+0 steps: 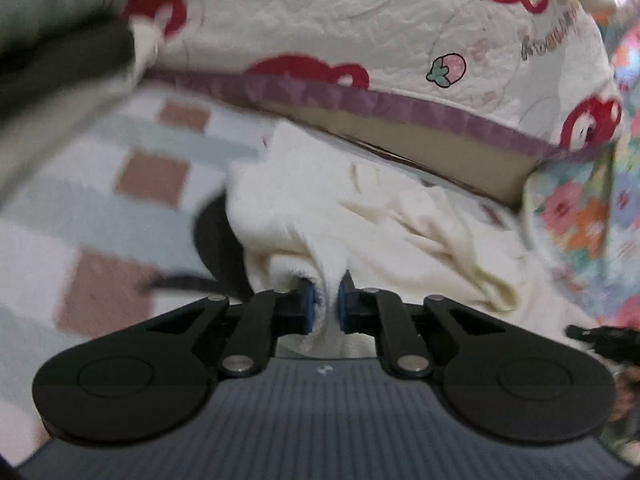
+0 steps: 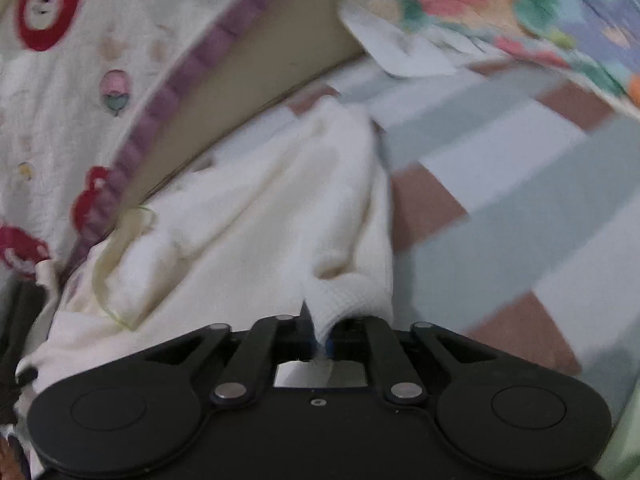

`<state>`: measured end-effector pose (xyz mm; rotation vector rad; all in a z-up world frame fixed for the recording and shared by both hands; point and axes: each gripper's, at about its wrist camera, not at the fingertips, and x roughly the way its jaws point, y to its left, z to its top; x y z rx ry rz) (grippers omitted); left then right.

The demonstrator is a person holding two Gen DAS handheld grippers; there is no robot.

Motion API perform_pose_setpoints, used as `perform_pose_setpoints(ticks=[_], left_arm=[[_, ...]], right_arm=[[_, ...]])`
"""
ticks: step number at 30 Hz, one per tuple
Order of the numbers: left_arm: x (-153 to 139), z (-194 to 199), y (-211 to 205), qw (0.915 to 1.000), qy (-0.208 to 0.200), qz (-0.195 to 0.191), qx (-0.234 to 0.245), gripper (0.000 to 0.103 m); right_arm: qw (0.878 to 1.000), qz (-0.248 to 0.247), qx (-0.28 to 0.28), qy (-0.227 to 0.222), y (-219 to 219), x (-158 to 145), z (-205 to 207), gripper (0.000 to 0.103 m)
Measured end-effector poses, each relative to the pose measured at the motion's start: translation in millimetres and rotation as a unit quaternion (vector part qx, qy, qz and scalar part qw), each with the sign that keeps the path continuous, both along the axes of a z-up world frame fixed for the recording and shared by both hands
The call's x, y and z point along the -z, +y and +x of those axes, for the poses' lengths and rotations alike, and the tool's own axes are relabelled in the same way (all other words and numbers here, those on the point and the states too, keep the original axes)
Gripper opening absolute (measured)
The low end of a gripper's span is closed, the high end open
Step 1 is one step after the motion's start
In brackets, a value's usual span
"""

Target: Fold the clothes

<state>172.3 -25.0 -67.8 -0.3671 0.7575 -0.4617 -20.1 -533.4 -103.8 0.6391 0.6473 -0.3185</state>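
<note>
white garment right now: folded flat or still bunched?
Bunched. The white knit garment lies crumpled in ridges on the checked blanket, with the left gripper and right gripper each pinching an edge.

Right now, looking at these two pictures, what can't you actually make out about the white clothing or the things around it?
- Cream-white knitted garment: both views show it only bunched, so its type and full outline stay hidden.
- Pinched edges: in both wrist views the black gripper bodies cover the cloth below the jaws.
- Lettering on the white quilted cover with red bears: left view, blurred and unreadable.
- Dark object: left view, half hidden behind the garment.
</note>
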Motion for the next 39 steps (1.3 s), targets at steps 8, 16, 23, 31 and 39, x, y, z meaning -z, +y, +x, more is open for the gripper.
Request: perform_pose_setpoints(ticks=[8, 16, 23, 31, 39], left_arm=[[38, 15, 14, 0.993, 0.099, -0.059, -0.027, 0.042], [46, 22, 8, 0.9948, 0.073, -0.061, -0.036, 0.072], [32, 27, -18, 0.9968, 0.035, 0.065, -0.03, 0.017], [-24, 8, -25, 0.9906, -0.062, 0.118, -0.029, 0.013], [-51, -31, -24, 0.9855, -0.085, 0.146, -0.013, 0.012]], right_arm=[[0.999, 0.04, 0.01, 0.008, -12, 7, -9, 0.013], [0.995, 0.094, 0.045, 0.014, 3, 31, -12, 0.048], [0.999, 0.023, -0.008, 0.039, 8, 18, 23, 0.041], [0.997, -0.058, -0.046, 0.023, 5, -36, 14, 0.006], [0.989, -0.128, -0.066, 0.032, 26, -62, -6, 0.004]])
